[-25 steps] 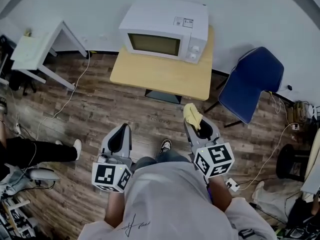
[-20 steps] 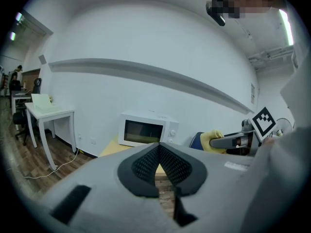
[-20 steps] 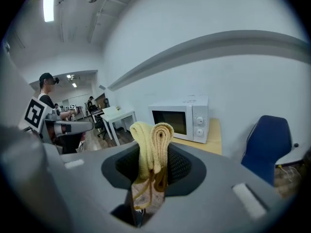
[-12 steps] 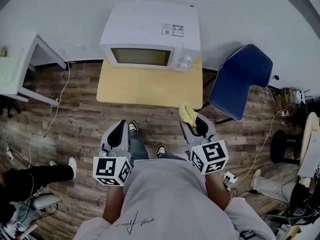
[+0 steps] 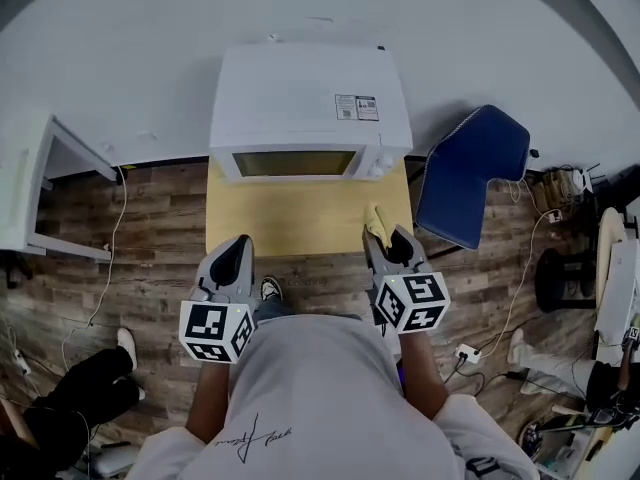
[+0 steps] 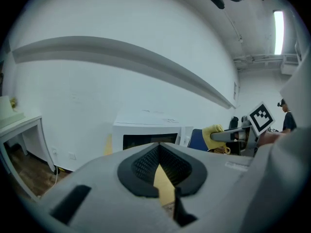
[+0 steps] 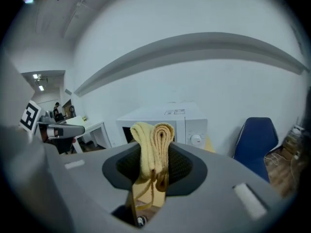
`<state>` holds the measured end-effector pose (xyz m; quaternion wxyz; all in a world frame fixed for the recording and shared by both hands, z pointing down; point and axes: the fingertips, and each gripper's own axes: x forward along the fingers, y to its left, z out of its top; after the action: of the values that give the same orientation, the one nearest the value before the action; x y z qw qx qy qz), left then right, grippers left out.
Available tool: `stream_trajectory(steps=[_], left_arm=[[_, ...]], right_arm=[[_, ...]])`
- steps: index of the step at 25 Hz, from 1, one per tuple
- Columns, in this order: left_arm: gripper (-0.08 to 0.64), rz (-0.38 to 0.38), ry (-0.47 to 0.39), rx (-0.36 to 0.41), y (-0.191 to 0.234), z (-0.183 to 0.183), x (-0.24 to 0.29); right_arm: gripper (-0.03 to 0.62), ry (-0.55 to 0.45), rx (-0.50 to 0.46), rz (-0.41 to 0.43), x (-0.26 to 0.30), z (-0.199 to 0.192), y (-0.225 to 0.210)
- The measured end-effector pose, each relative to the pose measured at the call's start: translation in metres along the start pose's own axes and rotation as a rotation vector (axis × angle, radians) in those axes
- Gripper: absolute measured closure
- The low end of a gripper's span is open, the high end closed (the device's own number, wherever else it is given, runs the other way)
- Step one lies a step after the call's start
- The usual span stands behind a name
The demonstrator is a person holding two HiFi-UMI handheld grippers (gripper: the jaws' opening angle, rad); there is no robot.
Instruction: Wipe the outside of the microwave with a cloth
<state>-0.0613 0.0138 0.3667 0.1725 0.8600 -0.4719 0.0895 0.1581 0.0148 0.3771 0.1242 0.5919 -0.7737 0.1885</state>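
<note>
Approach step: right gripper (image 5: 391, 244) jaws pinch the cloth (image 7: 153, 144), left gripper (image 5: 237, 246) jaws pressed together, empty. Next move is probably reaching the microwave (image 5: 310, 98).

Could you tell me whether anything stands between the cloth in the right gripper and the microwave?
Nothing visible does. The right gripper holds the yellow cloth over the near edge of the table, and only bare wood lies between it and the microwave.
</note>
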Motion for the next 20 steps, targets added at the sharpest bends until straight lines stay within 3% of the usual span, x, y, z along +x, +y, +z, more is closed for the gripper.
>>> stream_trajectory(steps=[4, 8, 10, 20], left_arm=[[0.569, -0.059, -0.014, 0.019, 0.024, 0.01, 0.009], [0.569, -0.095, -0.011, 0.021, 0.041, 0.016, 0.02], [0.569, -0.105, -0.004, 0.021, 0.045, 0.018, 0.024], [0.568, -0.133, 0.004, 0.058, 0.053, 0.03, 0.039]], right_arm=[[0.469, -0.096, 0.048, -0.119, 0.015, 0.015, -0.018], [0.471, -0.188, 0.005, -0.221, 0.029, 0.028, -0.044], [0.471, -0.21, -0.018, -0.281, 0.038, 0.032, -0.06], [0.472, -0.269, 0.054, -0.487, 0.082, 0.018, -0.148]])
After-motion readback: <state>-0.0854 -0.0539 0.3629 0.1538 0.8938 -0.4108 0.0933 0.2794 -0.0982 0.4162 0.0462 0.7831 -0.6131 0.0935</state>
